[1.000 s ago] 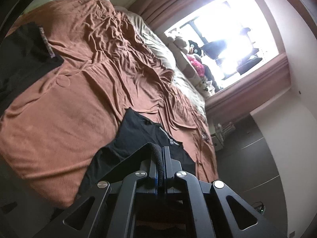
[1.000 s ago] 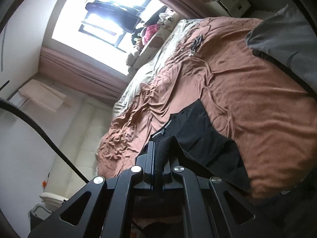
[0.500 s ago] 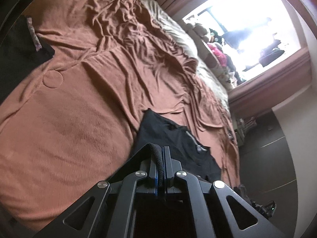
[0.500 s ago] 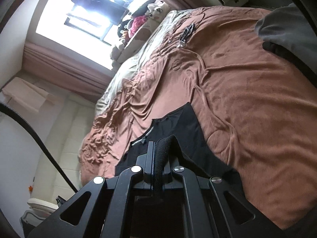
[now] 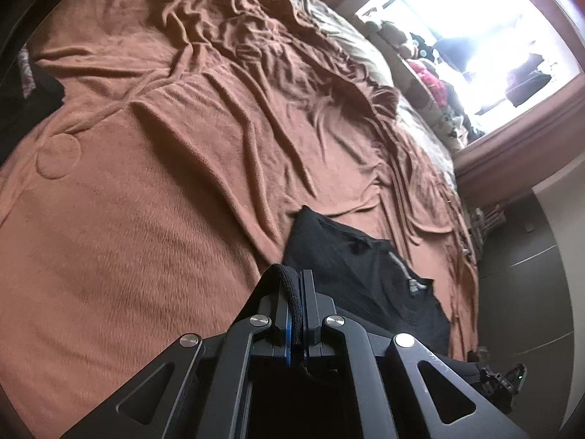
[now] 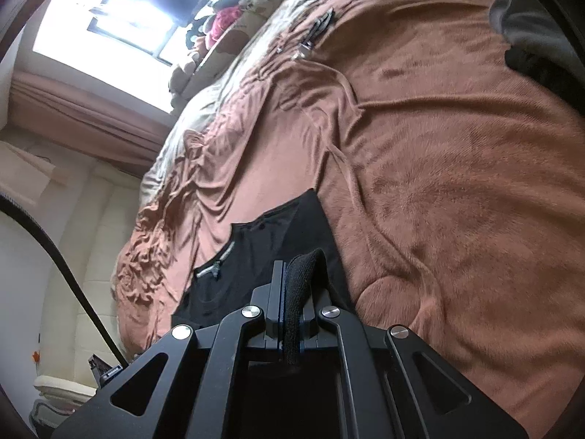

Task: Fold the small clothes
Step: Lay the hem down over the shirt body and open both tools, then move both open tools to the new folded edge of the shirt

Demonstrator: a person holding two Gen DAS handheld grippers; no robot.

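A small black garment (image 5: 365, 270) lies partly spread on the rust-brown bed cover (image 5: 153, 197), its neckline with a grey label toward the far side. My left gripper (image 5: 297, 285) is shut on a thick black edge of the garment, which sticks up between its pads. In the right wrist view the same black garment (image 6: 256, 252) stretches ahead, and my right gripper (image 6: 292, 278) is shut on another bunched black edge of it. The cloth under both grippers is hidden by their frames.
The brown bed cover (image 6: 438, 146) is wrinkled toward a window (image 5: 475, 44) with soft toys (image 5: 427, 77) on the sill. Dark clothes (image 5: 22, 102) lie at the far left edge. A grey garment (image 6: 526, 25) lies at the upper right. Small dark items (image 6: 318, 25) rest on the cover.
Both grippers have carried the black garment forward and lower over the bed. More of the garment now lies flat on the cover, and the bed surface looks closer.
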